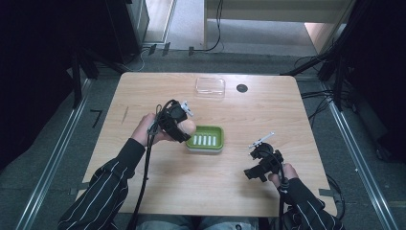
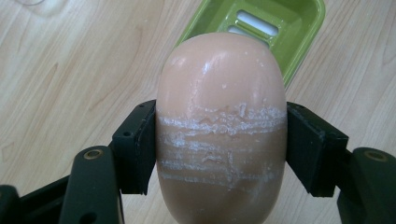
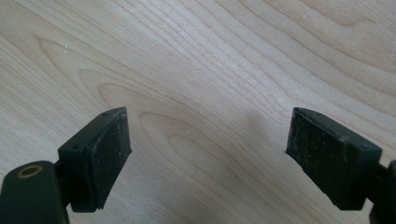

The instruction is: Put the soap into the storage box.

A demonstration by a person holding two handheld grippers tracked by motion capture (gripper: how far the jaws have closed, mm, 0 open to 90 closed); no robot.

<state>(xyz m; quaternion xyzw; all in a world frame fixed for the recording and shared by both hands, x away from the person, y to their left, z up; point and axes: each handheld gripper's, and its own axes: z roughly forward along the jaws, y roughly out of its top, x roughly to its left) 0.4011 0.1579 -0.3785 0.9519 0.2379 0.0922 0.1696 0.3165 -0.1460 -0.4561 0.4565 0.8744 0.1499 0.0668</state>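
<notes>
Near the centre of the wooden tabletop (image 1: 143, 96), the left tongs (image 1: 184, 125) are clamped on an oval peach soap bar (image 2: 220, 126), held just beside the green soap dish (image 1: 206, 139), at its nine o'clock. To seat it well, carry the bar over the slotted middle, lower it level, then release. Right tongs (image 1: 262, 165) hover apart and empty at five o'clock. A clear lid (image 1: 210, 87) lies at twelve o'clock.
</notes>
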